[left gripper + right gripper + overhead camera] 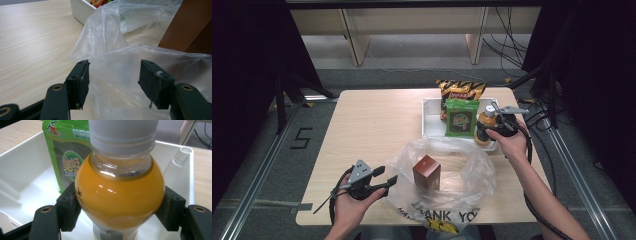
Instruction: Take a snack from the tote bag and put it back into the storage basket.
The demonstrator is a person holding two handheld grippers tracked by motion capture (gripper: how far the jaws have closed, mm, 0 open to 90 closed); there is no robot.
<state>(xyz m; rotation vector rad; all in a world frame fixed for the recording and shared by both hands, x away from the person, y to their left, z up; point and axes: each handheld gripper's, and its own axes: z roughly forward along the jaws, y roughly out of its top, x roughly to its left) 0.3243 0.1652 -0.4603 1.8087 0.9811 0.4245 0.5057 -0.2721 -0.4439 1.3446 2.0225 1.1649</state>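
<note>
Two grippers in hand. Lower left of the high view: left gripper (pixel 388 176) with jaws apart, nothing pinched, just beside the rim of the clear plastic bag (pixel 472 172) on the worktop (pixel 372 120). Lower centre: brown box (pixel 427 172) upright inside the bag. Right of centre: right gripper (pixel 490 131) clamped on the orange juice bottle (pixel 484 127), upright in the white tray (pixel 430 120). Just left: green packet (pixel 461 117). Behind: chips bag (pixel 459 90).

Bottle (pixel 486 126) in tray (pixel 430 116), behind bag (pixel 472 175).
</note>
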